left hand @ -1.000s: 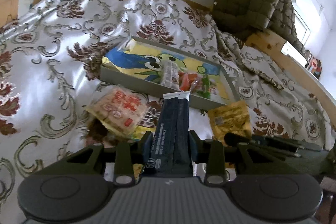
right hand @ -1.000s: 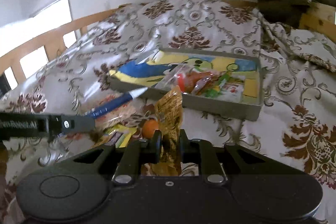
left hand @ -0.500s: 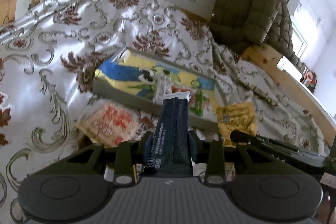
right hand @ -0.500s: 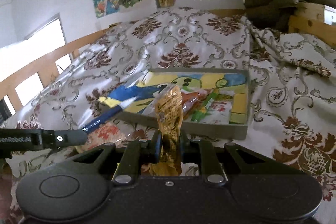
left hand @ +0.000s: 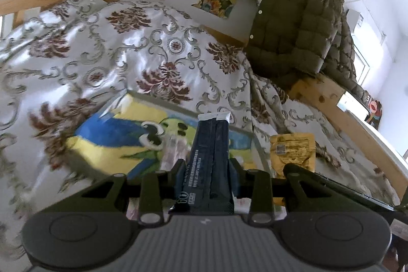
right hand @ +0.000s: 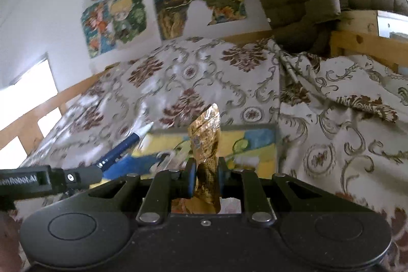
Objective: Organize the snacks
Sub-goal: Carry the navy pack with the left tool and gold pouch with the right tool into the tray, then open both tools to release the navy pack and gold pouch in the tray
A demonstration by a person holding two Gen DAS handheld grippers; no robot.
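My left gripper [left hand: 206,167] is shut on a dark blue snack packet [left hand: 210,152] with a white end, held upright over the grey tray [left hand: 260,147] with a blue and yellow cartoon lining. My right gripper [right hand: 206,176] is shut on a gold snack packet [right hand: 205,142], also above the tray [right hand: 275,142]. In the left wrist view the gold packet [left hand: 293,149] and the right gripper's arm show at the right. In the right wrist view the blue packet [right hand: 122,148] and the left gripper show at the left. Clear-wrapped snacks [left hand: 173,149] lie in the tray.
The tray lies on a bed with a white and brown floral cover [left hand: 102,47]. A wooden bed frame [left hand: 339,108] runs along the right, with an olive quilted jacket [left hand: 298,37] hung over it. Posters [right hand: 114,19] hang on the back wall.
Both grippers have risen and moved forward over the tray with their packets. The snacks lying in front of the tray have dropped out of view.
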